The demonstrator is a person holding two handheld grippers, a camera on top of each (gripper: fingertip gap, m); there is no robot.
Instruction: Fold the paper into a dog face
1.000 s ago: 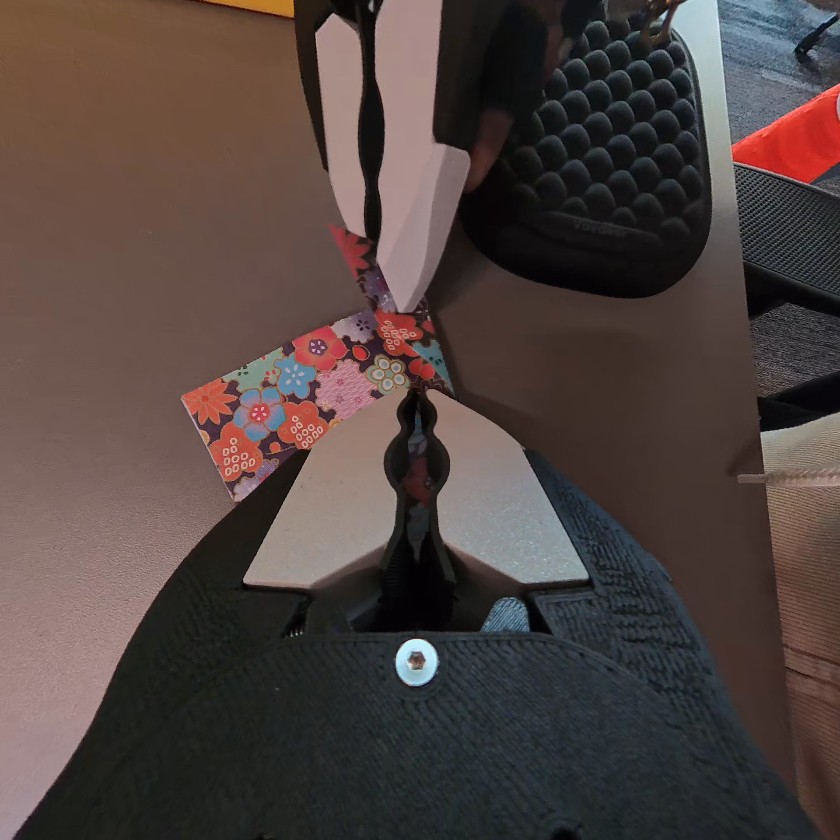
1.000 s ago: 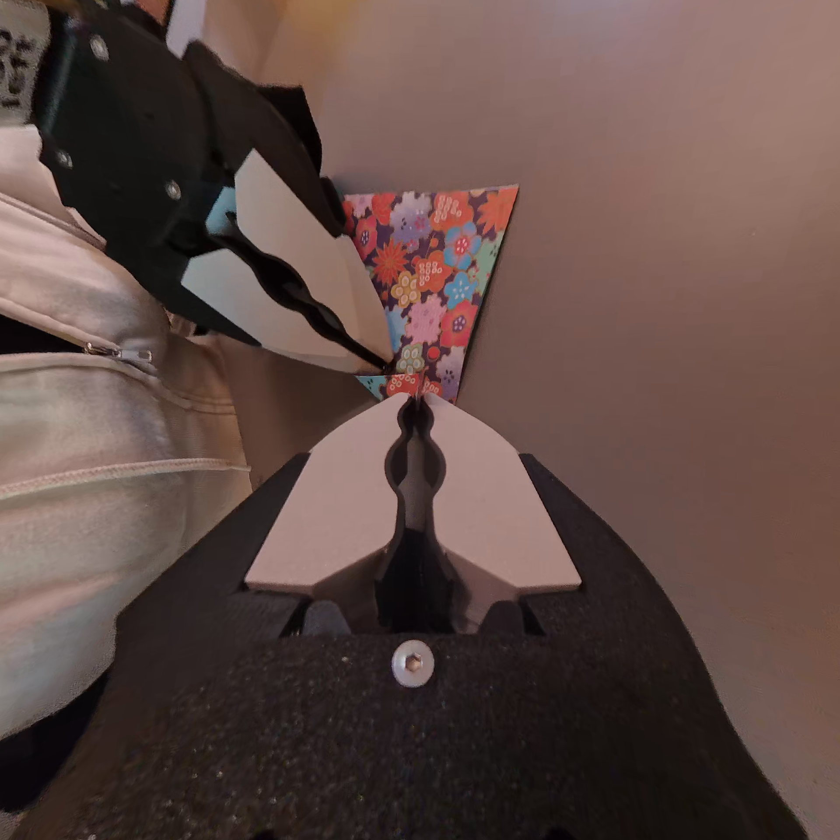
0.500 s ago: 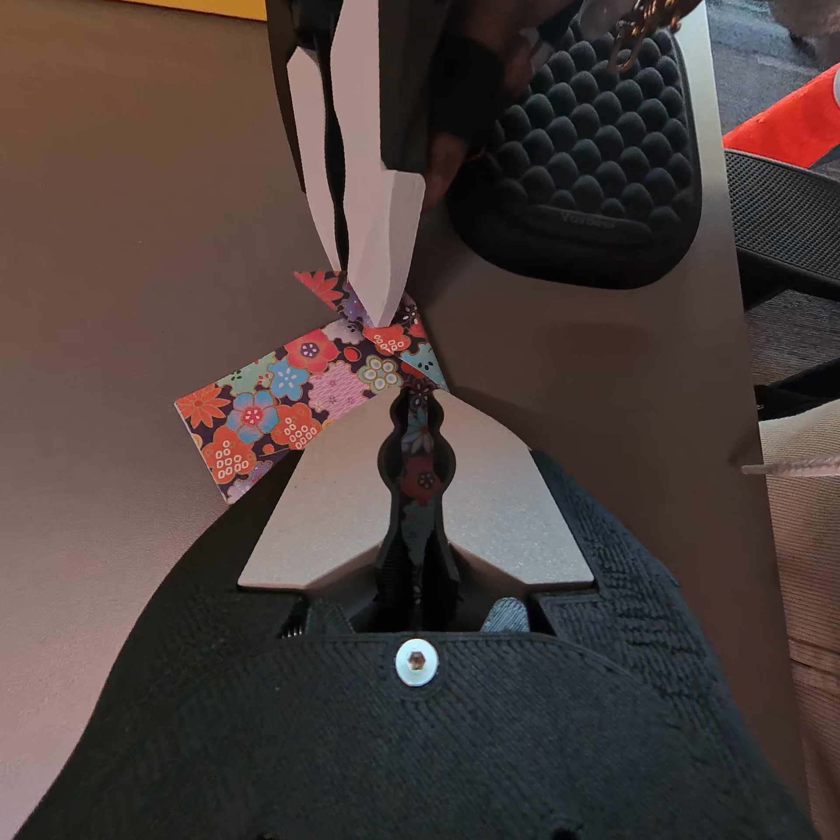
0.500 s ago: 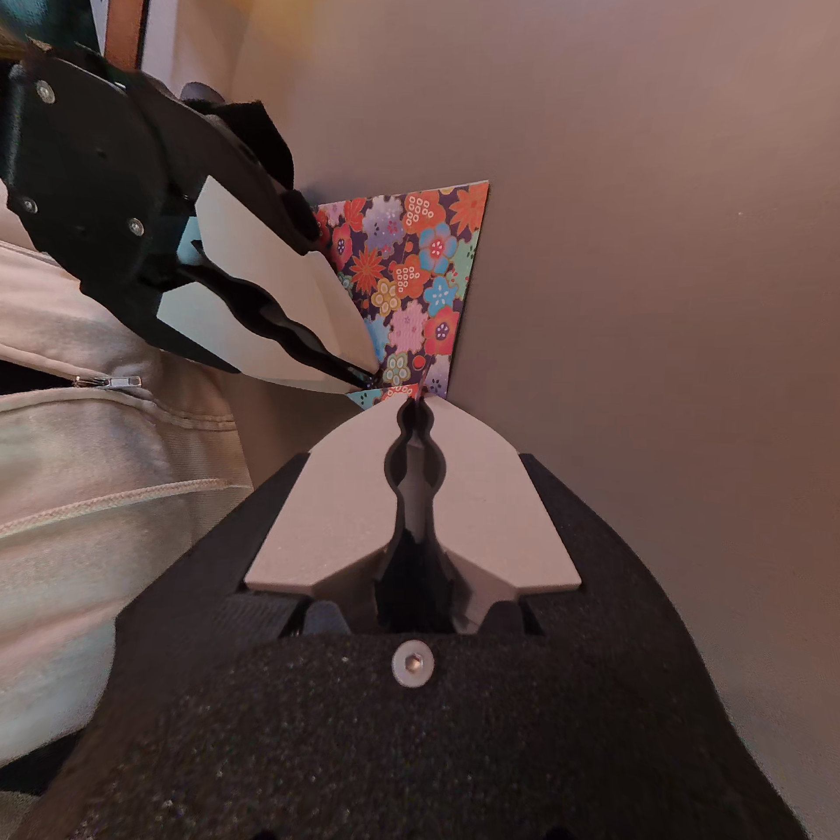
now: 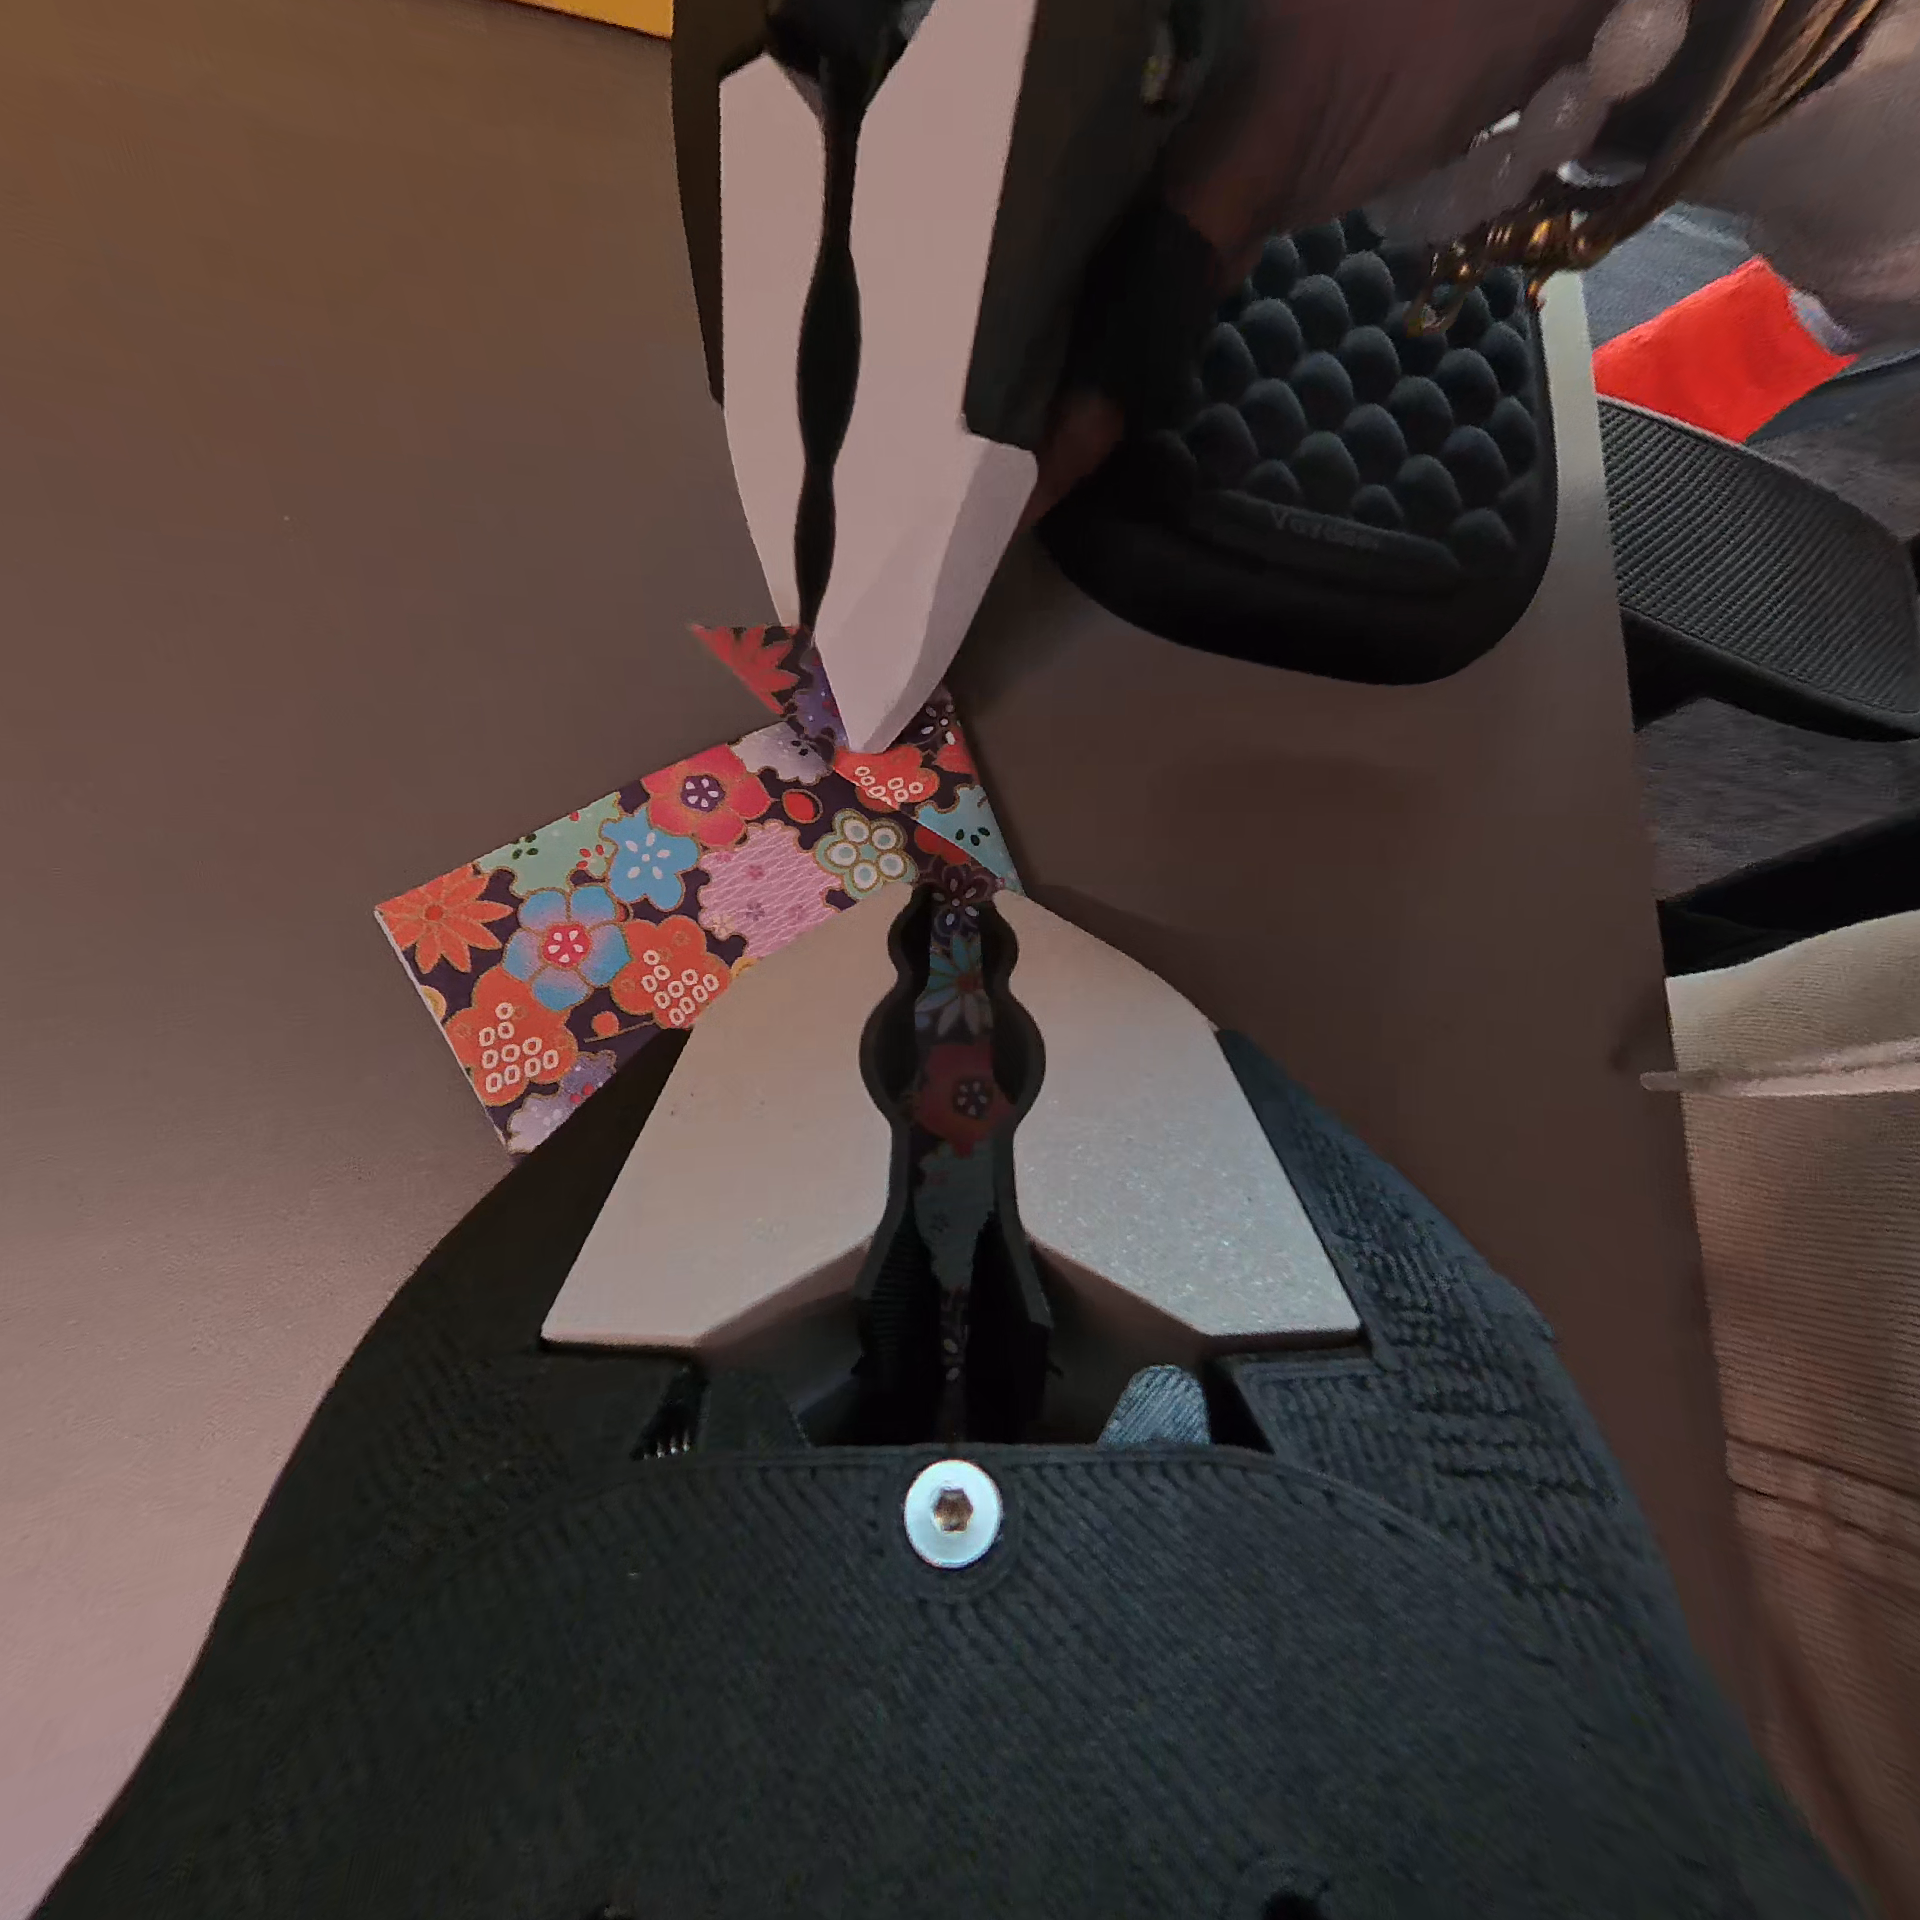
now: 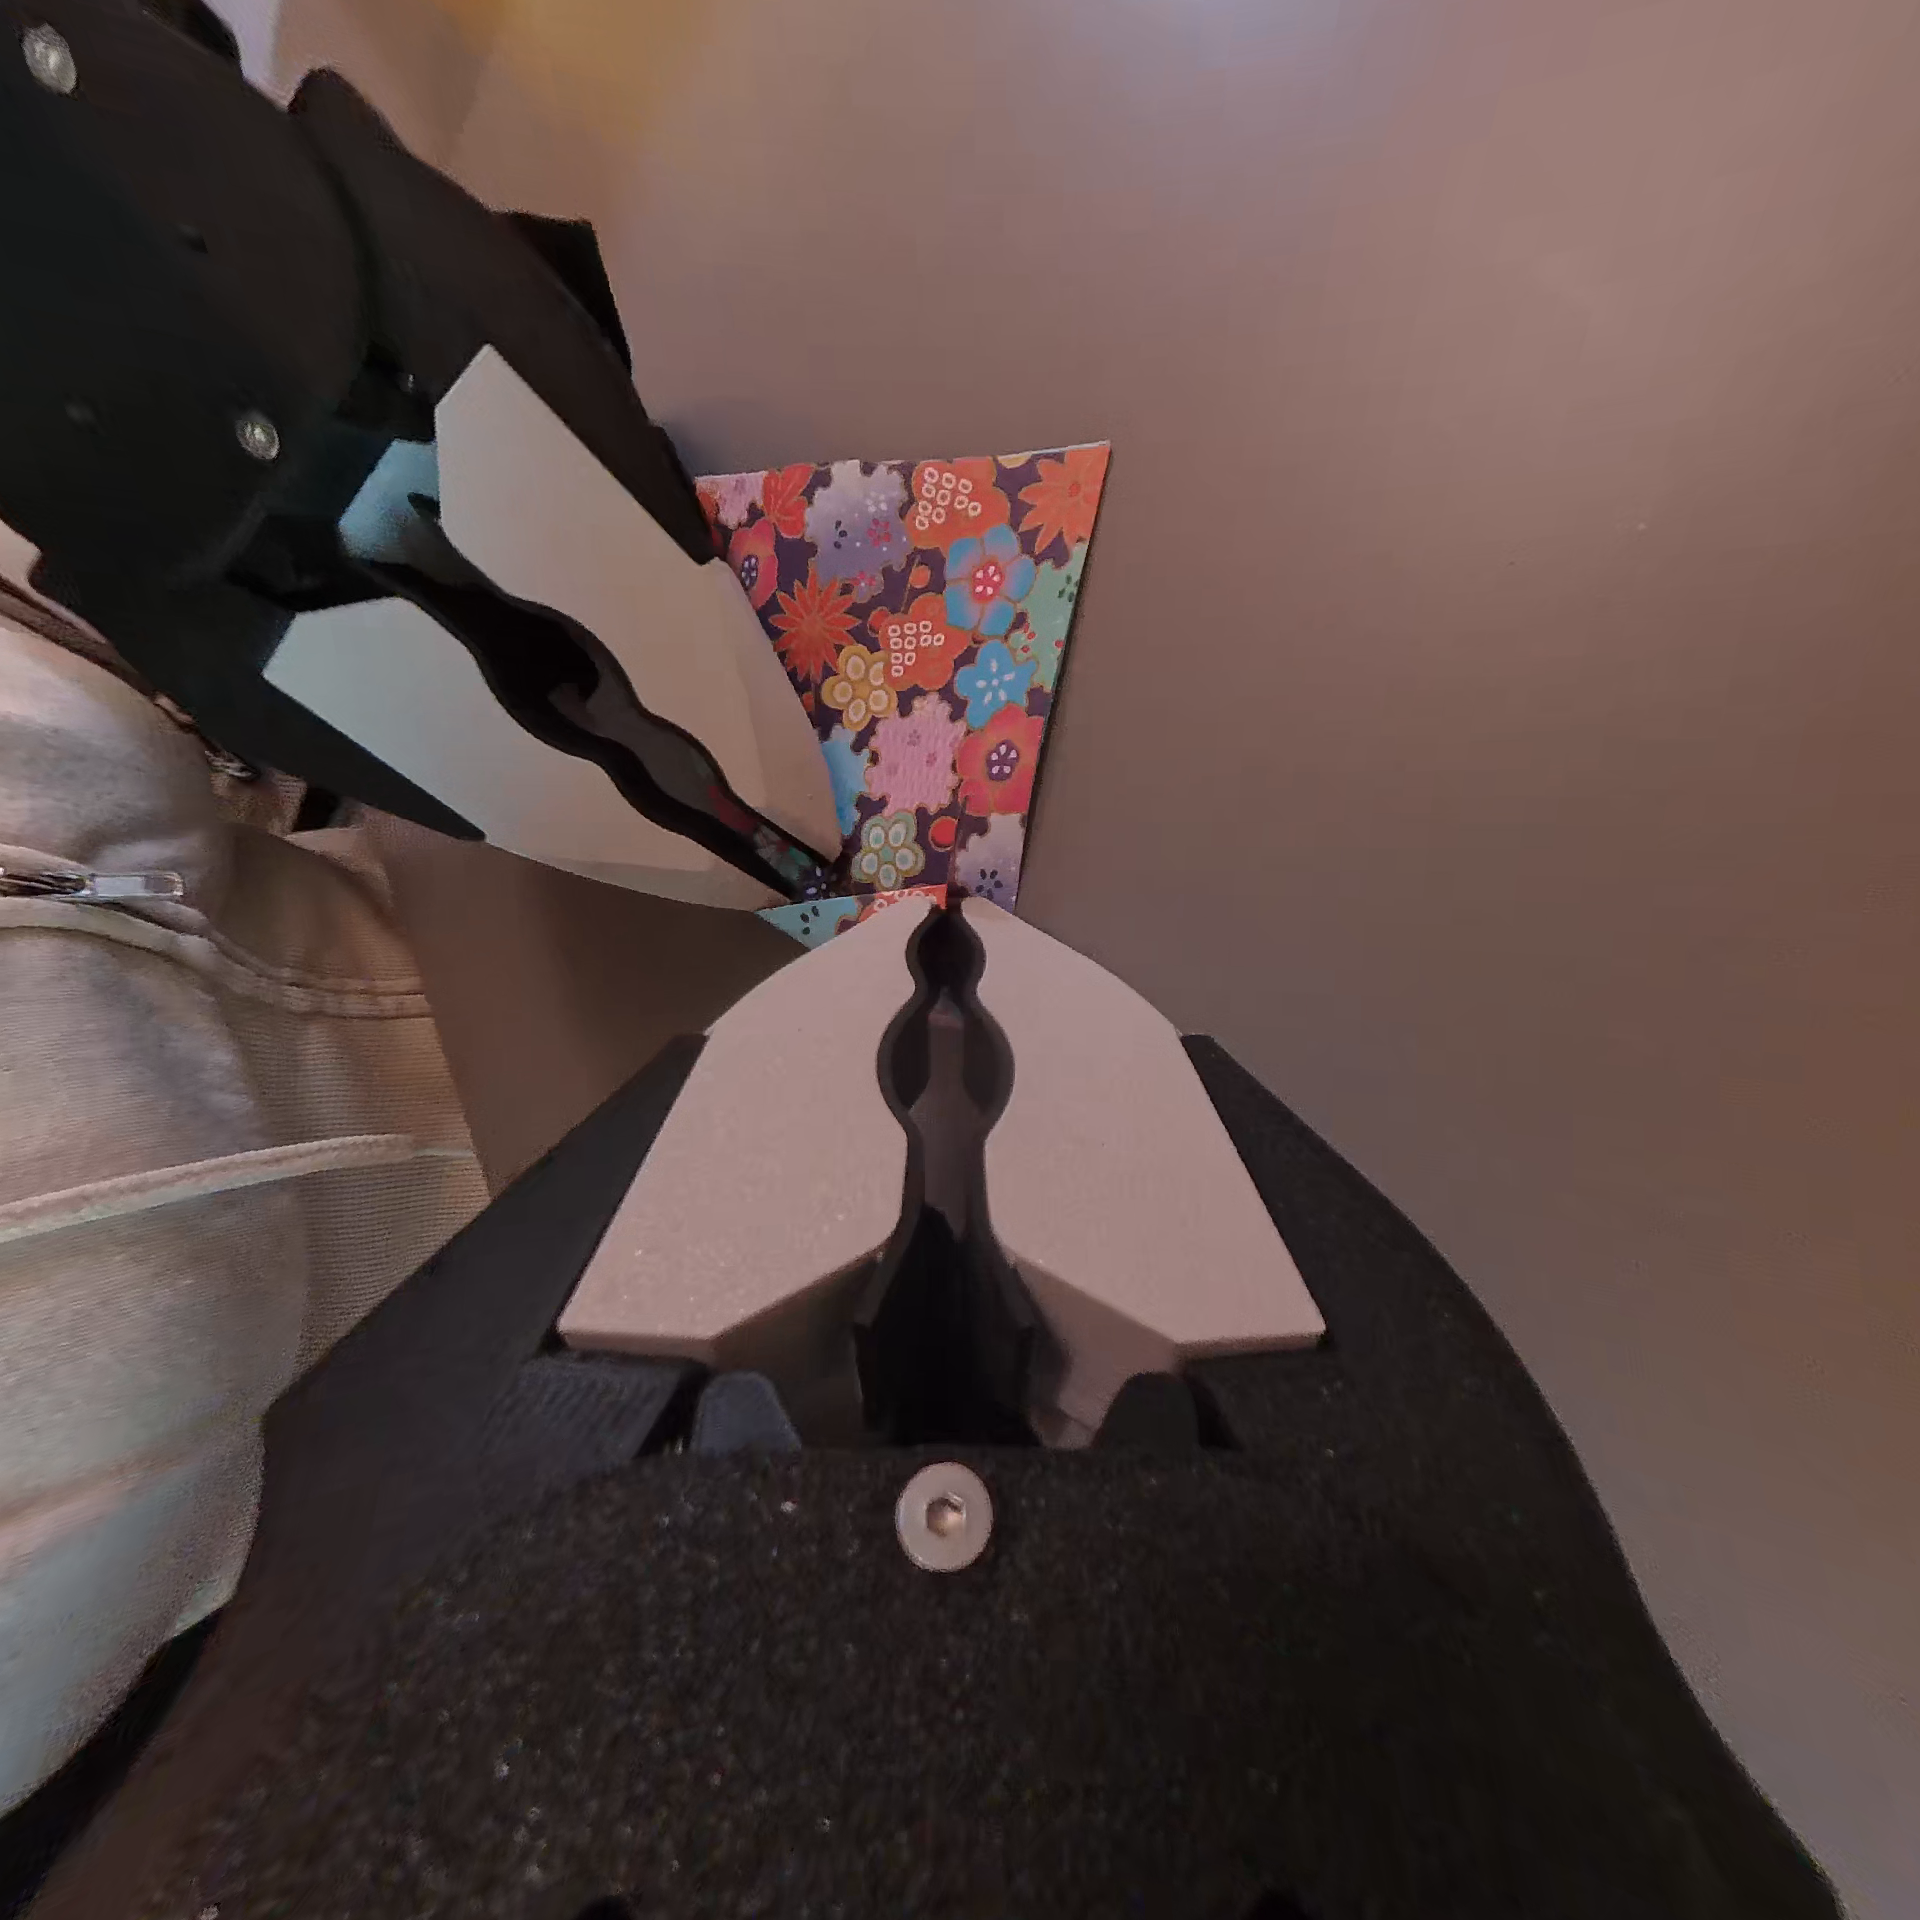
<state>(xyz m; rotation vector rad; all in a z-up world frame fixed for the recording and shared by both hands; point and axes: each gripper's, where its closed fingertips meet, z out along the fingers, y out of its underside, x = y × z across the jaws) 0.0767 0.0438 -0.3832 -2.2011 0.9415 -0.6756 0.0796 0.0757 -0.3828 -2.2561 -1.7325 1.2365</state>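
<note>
Left wrist view showed our left hand-held gripper [image 5: 956,914] closed on a fold of the floral paper [image 5: 644,914], which lay just above the brown surface [image 5: 260,520]. Our right hand-held gripper [image 6: 945,914] had pinched a small corner nearby. Both grips sat close together, so we judged that pulling apart could tear the paper or skew the crease.

Warm, dim light falls on my table [image 6: 1455,727], with soft glare near its top edge; wide-angle bending stretches the borders, the person's hand [image 5: 1455,125] above is motion-blurred, and the paper [image 5: 644,914] stays sharp
</note>
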